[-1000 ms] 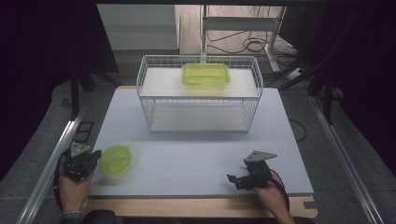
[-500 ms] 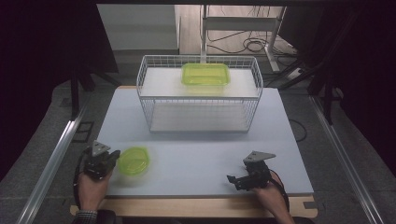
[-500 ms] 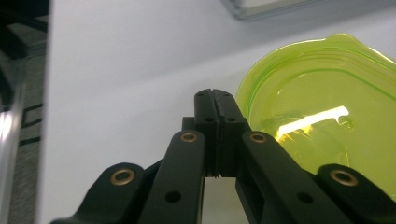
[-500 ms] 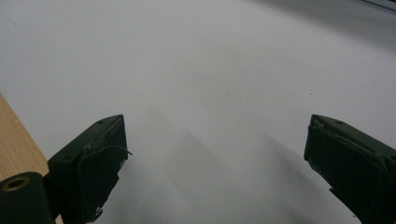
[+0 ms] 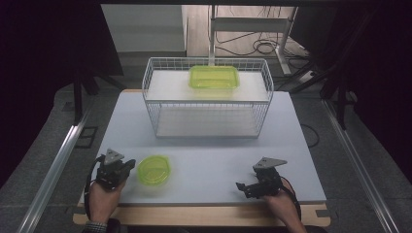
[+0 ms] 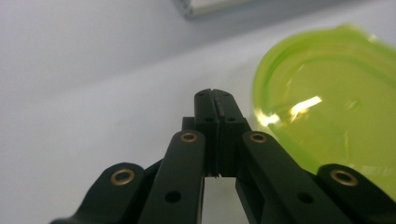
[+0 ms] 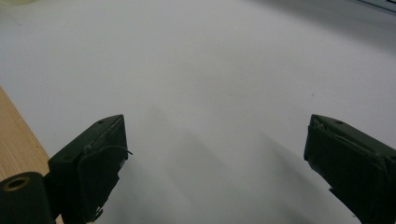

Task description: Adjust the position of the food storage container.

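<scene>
Jaws pressed flat together are what we see on our left gripper [image 5: 127, 165], which sits at about eight o'clock on the white table [image 5: 209, 155] in the high view, held in our left hand [image 5: 103, 196] near the front edge. In the left gripper view the same gripper [image 6: 215, 95] shows its two black jaws meeting with no gap and nothing between them. Just beside them, toward one o'clock in that view, lies the round green lid [image 6: 331, 102], translucent and catching a bright glint; its rim runs close past the jaw tips, and we cannot tell whether it touches them. In the high view the lid [image 5: 153, 170] lies flat on the table at roughly seven o'clock, immediately to the gripper's three o'clock side. Our right gripper [image 5: 244, 187] rests at about five o'clock on the table, well apart from the lid, with our right hand [image 5: 284, 204] behind it at the wooden front edge [image 5: 204, 216]. In the right gripper view its jaws stand spread wide, one low at each side, with bare white table [image 7: 210, 84] between them, and the gripper [image 7: 215, 158] pinches nothing. At twelve o'clock on the table stands a white wire basket [image 5: 206, 99], and on its upper shelf sits a rectangular green container [image 5: 214, 77], well apart from both grippers.
</scene>
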`<control>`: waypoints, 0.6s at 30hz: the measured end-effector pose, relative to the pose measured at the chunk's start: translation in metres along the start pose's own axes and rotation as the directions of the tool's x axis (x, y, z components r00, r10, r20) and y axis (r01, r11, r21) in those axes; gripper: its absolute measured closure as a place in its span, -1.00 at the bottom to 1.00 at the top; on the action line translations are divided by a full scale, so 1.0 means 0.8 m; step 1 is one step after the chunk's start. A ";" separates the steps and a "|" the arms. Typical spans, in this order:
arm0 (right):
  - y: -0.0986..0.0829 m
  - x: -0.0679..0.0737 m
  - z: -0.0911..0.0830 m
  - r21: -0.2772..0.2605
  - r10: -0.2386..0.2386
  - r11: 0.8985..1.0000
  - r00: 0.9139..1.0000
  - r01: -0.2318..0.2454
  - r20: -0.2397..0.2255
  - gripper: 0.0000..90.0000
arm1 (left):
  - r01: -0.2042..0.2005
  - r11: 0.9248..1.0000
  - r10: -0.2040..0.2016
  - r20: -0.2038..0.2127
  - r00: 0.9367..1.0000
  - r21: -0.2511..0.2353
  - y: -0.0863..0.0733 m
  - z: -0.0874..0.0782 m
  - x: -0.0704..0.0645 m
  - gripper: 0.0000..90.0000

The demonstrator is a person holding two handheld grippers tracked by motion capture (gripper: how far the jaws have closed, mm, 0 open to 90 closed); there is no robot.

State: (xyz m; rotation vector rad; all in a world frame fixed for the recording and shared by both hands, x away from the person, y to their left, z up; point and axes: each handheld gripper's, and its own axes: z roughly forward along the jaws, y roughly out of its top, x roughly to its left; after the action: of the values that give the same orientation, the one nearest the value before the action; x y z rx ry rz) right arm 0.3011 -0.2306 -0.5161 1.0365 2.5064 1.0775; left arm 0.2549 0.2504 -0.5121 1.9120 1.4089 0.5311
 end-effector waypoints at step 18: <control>0.000 0.004 0.003 0.011 -0.015 1.000 1.000 0.015 -0.005 -0.86 | -0.097 0.990 0.085 0.124 0.989 0.100 -0.005 0.027 -0.041 0.99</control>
State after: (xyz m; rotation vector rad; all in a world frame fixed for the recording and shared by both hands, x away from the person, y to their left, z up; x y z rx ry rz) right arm 0.3000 -0.2272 -0.5175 1.0169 2.5222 1.0647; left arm 0.2564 0.2141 -0.5275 2.0645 1.3009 0.3847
